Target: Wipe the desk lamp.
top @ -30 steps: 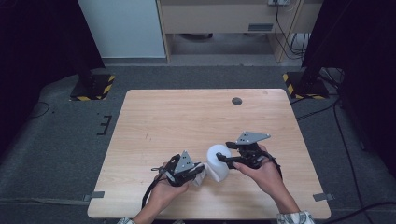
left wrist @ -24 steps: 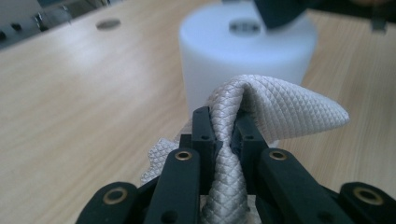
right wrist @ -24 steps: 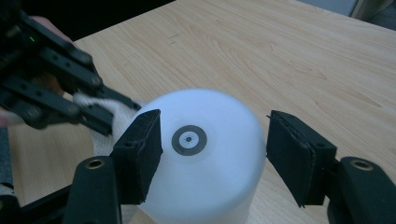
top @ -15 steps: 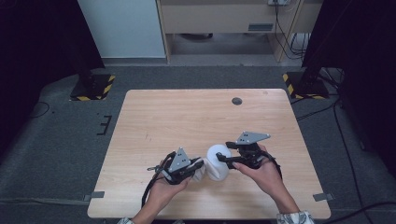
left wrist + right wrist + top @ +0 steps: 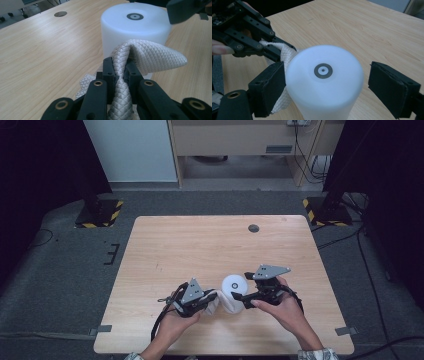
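Observation:
A white cylinder (image 5: 233,285) with a grey ring mark on its top stands upright on the wooden table (image 5: 200,245), near the front. My left gripper (image 5: 212,296) is shut on a fold of grey quilted cloth (image 5: 147,53), which is pressed against the cylinder's (image 5: 135,27) side. In the left gripper view the jaws (image 5: 119,65) pinch the cloth tightly. My right gripper (image 5: 329,85) is open and straddles the cylinder (image 5: 324,82); its left pad is close to the wall and its right pad stands apart. The cloth (image 5: 284,53) lies behind that left pad.
A small dark round grommet (image 5: 253,228) sits in the table's far right part. Yellow-black striped stand bases (image 5: 100,215) rest on the floor at both far corners. A cabinet (image 5: 235,140) stands beyond the table.
The left gripper with the cloth has shifted slightly against the cylinder's side. The right gripper stays around the cylinder.

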The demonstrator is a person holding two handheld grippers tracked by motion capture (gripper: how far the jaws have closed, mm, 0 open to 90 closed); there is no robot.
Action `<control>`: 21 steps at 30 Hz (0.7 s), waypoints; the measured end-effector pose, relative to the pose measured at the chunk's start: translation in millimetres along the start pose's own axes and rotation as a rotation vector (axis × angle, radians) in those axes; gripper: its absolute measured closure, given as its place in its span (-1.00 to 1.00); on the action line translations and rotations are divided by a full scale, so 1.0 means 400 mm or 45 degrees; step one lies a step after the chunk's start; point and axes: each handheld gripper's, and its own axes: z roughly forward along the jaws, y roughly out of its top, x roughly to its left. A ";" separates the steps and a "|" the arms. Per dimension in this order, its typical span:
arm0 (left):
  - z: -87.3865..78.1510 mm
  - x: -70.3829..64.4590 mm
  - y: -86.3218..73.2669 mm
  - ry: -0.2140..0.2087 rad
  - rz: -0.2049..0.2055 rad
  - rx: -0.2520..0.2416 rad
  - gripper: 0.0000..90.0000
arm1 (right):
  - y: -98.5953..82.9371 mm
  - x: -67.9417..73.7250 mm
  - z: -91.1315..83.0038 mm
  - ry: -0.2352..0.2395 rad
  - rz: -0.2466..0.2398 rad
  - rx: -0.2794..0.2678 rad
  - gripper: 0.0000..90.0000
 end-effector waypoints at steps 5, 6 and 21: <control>-0.003 0.002 0.001 0.001 0.000 -0.006 0.81 | -0.008 0.006 0.013 0.001 -0.021 0.023 -0.70; -0.003 0.002 0.002 0.001 0.001 -0.005 0.81 | -0.009 0.006 0.016 0.001 -0.024 0.028 -0.71; 0.004 0.027 0.042 0.003 0.005 -0.034 0.81 | -0.017 0.004 0.026 0.008 -0.035 0.049 -0.74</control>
